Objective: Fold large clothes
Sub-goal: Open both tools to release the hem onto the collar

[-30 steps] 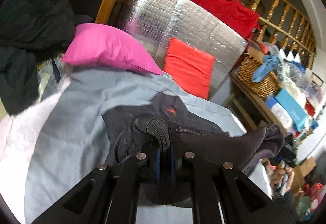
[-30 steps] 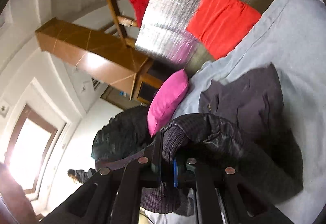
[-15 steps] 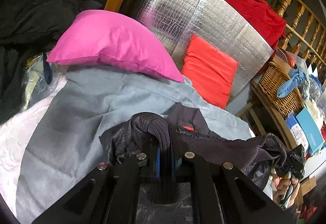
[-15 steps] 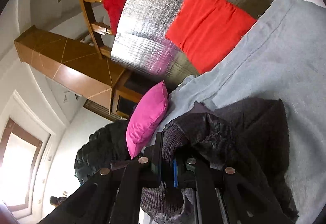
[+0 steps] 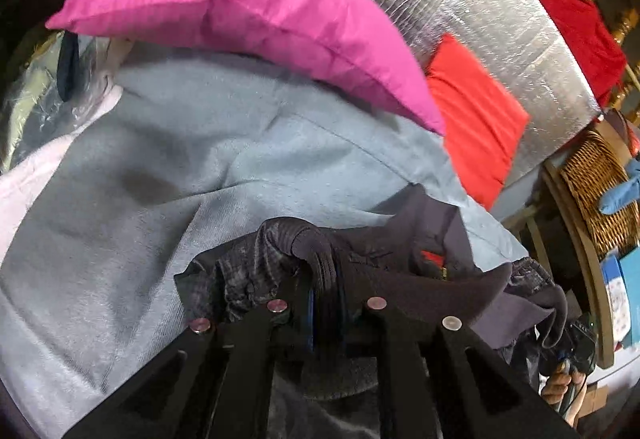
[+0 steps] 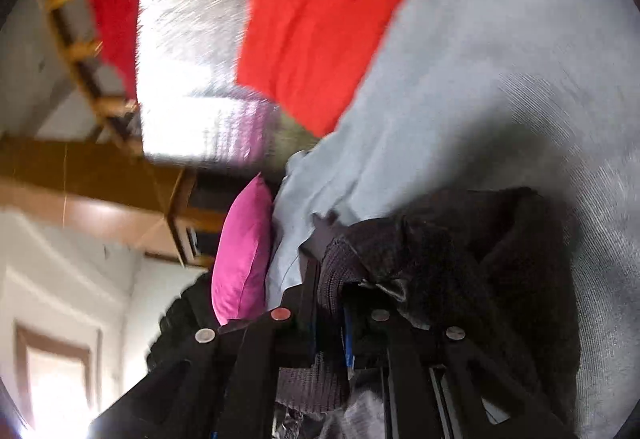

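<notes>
A dark jacket (image 5: 404,279) with a ribbed hem (image 5: 316,251) lies partly on the blue-grey bed cover (image 5: 180,159). In the left wrist view my left gripper (image 5: 325,279) pinches that ribbed hem; its jaws are just starting to open, with the fabric still between the pads. The jacket edge stretches right toward a hand (image 5: 560,389) at the frame's edge. In the right wrist view my right gripper (image 6: 332,287) holds another stretch of ribbed hem (image 6: 336,263) of the jacket (image 6: 460,259); its jaws are also easing open on the cloth. The view is rolled and blurred.
A pink pillow (image 5: 260,7) lies just beyond the jacket at the head of the bed cover, with a red cushion (image 5: 472,119) against a silver foil panel (image 5: 500,11). A wicker basket (image 5: 600,191) sits on a shelf to the right. Dark clothes are piled at far left.
Both grippers have carried the jacket hem forward and down toward the pillow end of the bed. The pink pillow and red cushion now look much closer. The right view has rolled.
</notes>
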`<state>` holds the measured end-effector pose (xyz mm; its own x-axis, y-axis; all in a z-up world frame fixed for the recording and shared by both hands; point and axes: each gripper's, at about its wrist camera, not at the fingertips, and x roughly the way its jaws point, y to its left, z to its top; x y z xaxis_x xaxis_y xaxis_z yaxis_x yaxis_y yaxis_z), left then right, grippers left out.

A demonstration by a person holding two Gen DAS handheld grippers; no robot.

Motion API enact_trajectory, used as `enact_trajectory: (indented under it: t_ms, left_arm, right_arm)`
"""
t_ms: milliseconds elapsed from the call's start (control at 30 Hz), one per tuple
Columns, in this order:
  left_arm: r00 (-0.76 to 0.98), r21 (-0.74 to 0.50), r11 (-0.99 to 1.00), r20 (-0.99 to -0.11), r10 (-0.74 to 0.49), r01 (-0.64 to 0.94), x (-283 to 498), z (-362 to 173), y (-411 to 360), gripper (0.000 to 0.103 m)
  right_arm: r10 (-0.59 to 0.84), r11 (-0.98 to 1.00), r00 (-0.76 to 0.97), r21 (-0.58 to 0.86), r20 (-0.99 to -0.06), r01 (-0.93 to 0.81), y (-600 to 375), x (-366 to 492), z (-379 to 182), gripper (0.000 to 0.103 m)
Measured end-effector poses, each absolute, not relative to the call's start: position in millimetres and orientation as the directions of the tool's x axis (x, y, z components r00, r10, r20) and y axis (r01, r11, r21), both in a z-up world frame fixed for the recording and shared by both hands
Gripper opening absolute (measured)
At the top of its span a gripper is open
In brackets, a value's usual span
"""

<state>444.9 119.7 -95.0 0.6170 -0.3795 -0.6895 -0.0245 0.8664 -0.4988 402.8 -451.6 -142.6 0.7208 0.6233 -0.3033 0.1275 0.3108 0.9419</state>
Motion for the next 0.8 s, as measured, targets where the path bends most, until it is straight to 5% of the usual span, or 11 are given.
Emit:
enact_trajectory:
  t_ms: [133,233,267,300,333,367,567,800]
  left_arm:
    - [0.597,-0.495,0.867,-0.711,-0.372,-0.048,454,-95,118,0.013]
    - [0.601,-0.546,0.835,-0.691,-0.402,-0.07,455,-91,125,0.028]
    - [0.618,-0.539,0.838,-0.687,-0.382,-0.082,453,-87,128,0.041]
    - [0.649,-0.51,0.853,-0.687,-0.325,-0.112,449,-82,132,0.053]
    - [0.674,-0.491,0.86,-0.683,-0.281,-0.139,451,-78,132,0.072]
    - [0.699,-0.486,0.859,-0.671,-0.247,-0.162,449,-74,138,0.076]
    - [0.74,-0.499,0.847,-0.638,-0.214,-0.185,417,-56,172,0.076]
    - [0.761,-0.423,0.902,-0.613,-0.212,-0.09,308,-61,168,0.076]
  right_arm:
    - [0.621,0.342,0.71,0.93,-0.332,0.136,-450,409,-141,0.013]
    - [0.624,0.325,0.714,0.936,-0.318,0.133,-451,411,-136,0.023]
    - [0.622,0.308,0.722,0.943,-0.302,0.13,-452,410,-135,0.038]
    - [0.615,0.295,0.735,0.948,-0.285,0.121,-453,409,-132,0.069]
    - [0.602,0.287,0.752,0.952,-0.268,0.109,-455,407,-129,0.083]
    - [0.585,0.281,0.773,0.955,-0.246,0.092,-458,404,-125,0.091]
    - [0.559,0.419,0.78,0.908,-0.281,0.027,-455,383,-89,0.091]
    - [0.542,0.573,0.771,0.818,-0.334,-0.048,-414,264,-81,0.091]
